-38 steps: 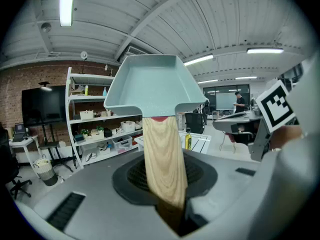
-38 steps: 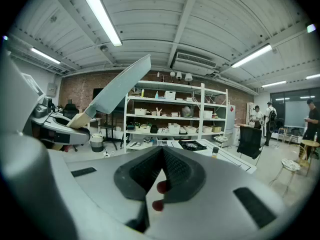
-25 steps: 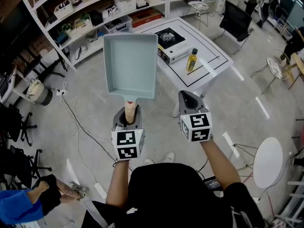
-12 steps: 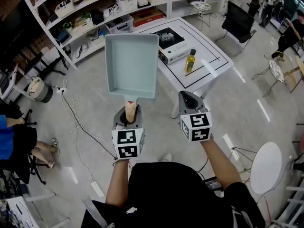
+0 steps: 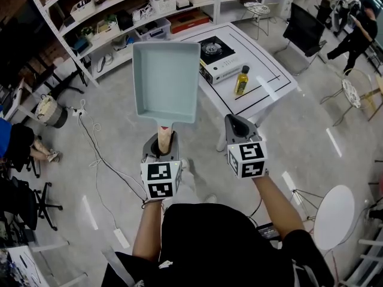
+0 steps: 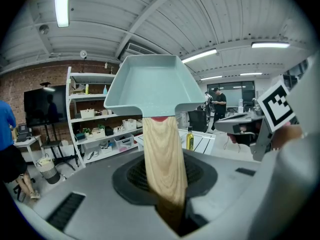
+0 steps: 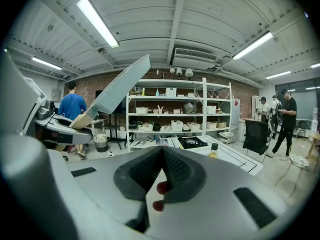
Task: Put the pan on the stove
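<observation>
A light blue rectangular pan is held up in the air by its wooden handle, with my left gripper shut on that handle. In the left gripper view the handle runs up from between the jaws of the left gripper to the pan. My right gripper is beside it, shut and empty; its jaws meet in the right gripper view. The portable stove stands on a white table ahead, to the right of the pan. The stove also shows beyond the right jaws.
A yellow oil bottle stands on the table in front of the stove. White shelving with boxes runs behind the table. A cable trails over the floor at left. A round white stool is at right. People stand at the far right and left.
The table with the stove and the bottle sits slightly lower and nearer in the head view. Both grippers keep their places in the view, and the pan stays held. People in the background have moved.
</observation>
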Tool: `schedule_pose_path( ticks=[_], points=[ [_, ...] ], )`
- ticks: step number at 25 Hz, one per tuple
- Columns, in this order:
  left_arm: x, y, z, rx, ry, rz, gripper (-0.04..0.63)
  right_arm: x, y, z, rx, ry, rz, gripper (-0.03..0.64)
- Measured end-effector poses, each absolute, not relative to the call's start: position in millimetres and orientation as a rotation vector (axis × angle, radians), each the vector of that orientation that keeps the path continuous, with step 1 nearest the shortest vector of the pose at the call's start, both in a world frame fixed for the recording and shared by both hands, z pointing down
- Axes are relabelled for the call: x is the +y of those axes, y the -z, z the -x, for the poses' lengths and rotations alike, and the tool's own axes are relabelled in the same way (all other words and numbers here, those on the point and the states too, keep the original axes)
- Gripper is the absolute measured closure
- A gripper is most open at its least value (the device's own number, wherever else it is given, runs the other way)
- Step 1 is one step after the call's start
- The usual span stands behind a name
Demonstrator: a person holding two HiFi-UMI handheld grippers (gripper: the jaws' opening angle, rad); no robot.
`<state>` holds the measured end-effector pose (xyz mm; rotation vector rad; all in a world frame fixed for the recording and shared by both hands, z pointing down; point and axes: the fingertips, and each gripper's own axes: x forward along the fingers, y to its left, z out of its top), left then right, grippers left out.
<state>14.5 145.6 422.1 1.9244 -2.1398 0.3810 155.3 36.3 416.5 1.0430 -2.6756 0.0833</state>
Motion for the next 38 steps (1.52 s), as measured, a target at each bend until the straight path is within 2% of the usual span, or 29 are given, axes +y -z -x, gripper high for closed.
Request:
schedule_pose_path(
  ticks=[18,38],
  points=[
    [23.2,-434.2,58.5,-2.090,-0.392,-1.960,0.495,-76.8,-421.5,-81.1,-2.658,-0.089,-1.074,0.617],
    [-99.7,-437.3,187.2,-1.934,-0.417,-2.038,0.495,-194.3,-416.3,45.7,-2.569,-0.099,-1.158,0.617]
  ],
)
